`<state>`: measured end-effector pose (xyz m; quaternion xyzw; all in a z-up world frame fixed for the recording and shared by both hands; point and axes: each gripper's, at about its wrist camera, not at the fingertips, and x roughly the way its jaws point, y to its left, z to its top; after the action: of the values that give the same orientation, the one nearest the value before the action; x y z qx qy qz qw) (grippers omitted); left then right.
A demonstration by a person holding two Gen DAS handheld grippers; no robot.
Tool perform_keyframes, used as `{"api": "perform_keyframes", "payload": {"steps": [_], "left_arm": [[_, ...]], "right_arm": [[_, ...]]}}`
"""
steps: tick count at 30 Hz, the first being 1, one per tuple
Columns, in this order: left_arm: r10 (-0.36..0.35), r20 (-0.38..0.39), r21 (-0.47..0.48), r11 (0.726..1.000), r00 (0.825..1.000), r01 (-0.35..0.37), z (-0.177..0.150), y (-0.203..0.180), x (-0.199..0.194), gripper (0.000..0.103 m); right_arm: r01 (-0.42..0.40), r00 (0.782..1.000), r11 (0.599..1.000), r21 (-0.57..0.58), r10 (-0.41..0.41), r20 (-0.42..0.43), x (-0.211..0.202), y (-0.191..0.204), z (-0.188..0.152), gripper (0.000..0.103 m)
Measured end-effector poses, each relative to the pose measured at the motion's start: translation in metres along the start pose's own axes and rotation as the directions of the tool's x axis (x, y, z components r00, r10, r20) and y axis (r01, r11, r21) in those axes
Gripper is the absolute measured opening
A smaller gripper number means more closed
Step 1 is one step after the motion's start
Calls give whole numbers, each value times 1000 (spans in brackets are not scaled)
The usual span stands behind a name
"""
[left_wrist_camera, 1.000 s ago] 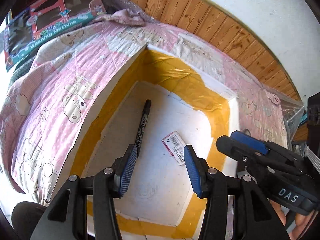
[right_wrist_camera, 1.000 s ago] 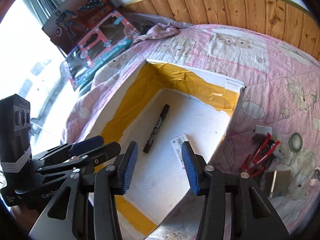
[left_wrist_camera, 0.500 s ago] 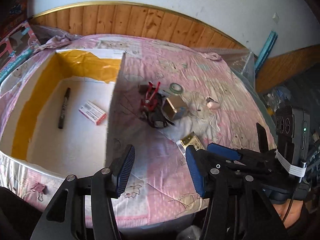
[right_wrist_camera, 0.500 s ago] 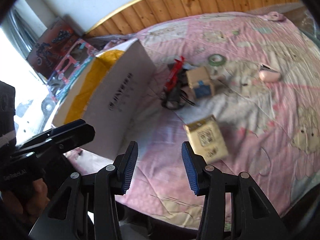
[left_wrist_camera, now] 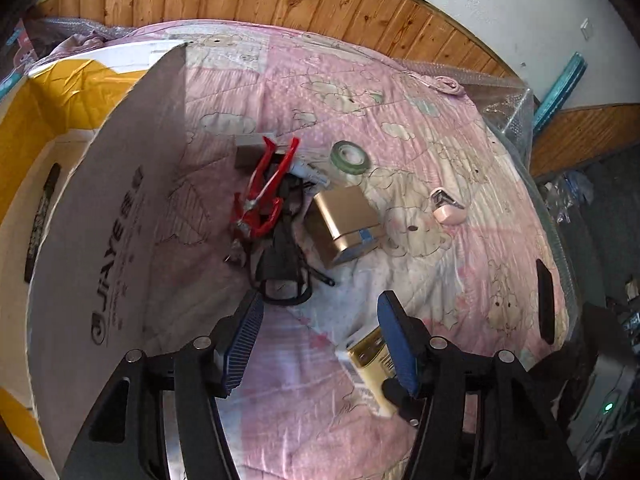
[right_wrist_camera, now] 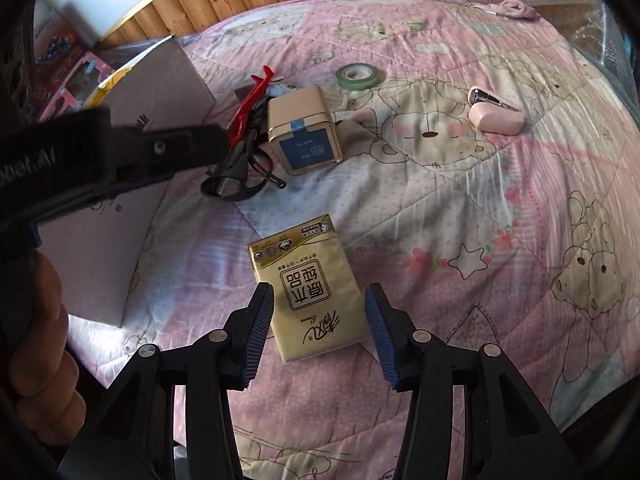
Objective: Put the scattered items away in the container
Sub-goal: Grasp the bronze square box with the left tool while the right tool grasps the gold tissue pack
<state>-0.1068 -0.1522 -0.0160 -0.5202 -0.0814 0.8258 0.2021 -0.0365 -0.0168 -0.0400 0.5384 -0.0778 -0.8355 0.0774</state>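
Note:
A white cardboard box (left_wrist_camera: 104, 216) lined with yellow tape stands on the left of the pink quilt; a black marker (left_wrist_camera: 40, 220) lies inside. Scattered beside it lie red pliers (left_wrist_camera: 264, 196), a black cable tangle (left_wrist_camera: 280, 268), a gold tin (left_wrist_camera: 346, 224), a green tape roll (left_wrist_camera: 349, 157) and a pink case (left_wrist_camera: 450, 210). A gold tissue pack (right_wrist_camera: 310, 292) lies flat. My right gripper (right_wrist_camera: 318, 332) is open just above it, one finger on each side of its near end. My left gripper (left_wrist_camera: 320, 344) is open and empty, the tissue pack (left_wrist_camera: 368, 364) behind its right finger.
The wooden headboard (left_wrist_camera: 320, 4) runs along the far side. Bubble wrap (left_wrist_camera: 508, 108) marks the bed's right edge, with dark floor clutter beyond. Toy boxes (right_wrist_camera: 68, 76) stand behind the cardboard box. A hand (right_wrist_camera: 40, 352) holds the left gripper's handle.
Both grippers swung away from the box's inside to the scattered items on the quilt. The right gripper has come down close over the gold tissue pack. Both stayed open.

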Motion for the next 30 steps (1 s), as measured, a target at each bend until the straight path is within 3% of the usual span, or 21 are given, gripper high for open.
{"api": "perform_keyframes", "payload": {"steps": [4, 7, 10, 13, 15, 20, 23, 30], "left_arm": [[-24, -14, 67, 997, 1000, 25, 21, -23, 19, 63], [-42, -49, 21, 999, 998, 43, 34, -26, 44, 63], [16, -93, -4, 1000, 996, -16, 44, -24, 72, 63], [25, -134, -38, 999, 991, -31, 49, -16, 94, 64], [-2, -146, -52, 999, 989, -6, 52, -12, 101, 64], [10, -214, 0, 1000, 977, -10, 58, -11, 116, 62], [70, -192, 96, 994, 979, -52, 58, -19, 114, 51], [9, -153, 44, 999, 988, -3, 58, -7, 98, 51]], "right_arm": [[-4, 1000, 1000, -8, 4, 2, 7, 1, 3, 51], [-2, 1000, 1000, -24, 2, 8, 10, 2, 3, 53], [28, 999, 999, -39, -28, 16, 11, 3, 2, 53], [47, 999, 999, -25, -46, 26, 9, -3, 3, 53], [22, 999, 1000, -19, -22, 26, 8, -6, 3, 54], [-25, 1000, 998, -56, 25, 0, 6, -5, -2, 57], [-12, 1000, 994, -106, 12, -7, 8, 3, -5, 58], [55, 998, 993, -102, -58, -32, 23, 1, -3, 54]]}}
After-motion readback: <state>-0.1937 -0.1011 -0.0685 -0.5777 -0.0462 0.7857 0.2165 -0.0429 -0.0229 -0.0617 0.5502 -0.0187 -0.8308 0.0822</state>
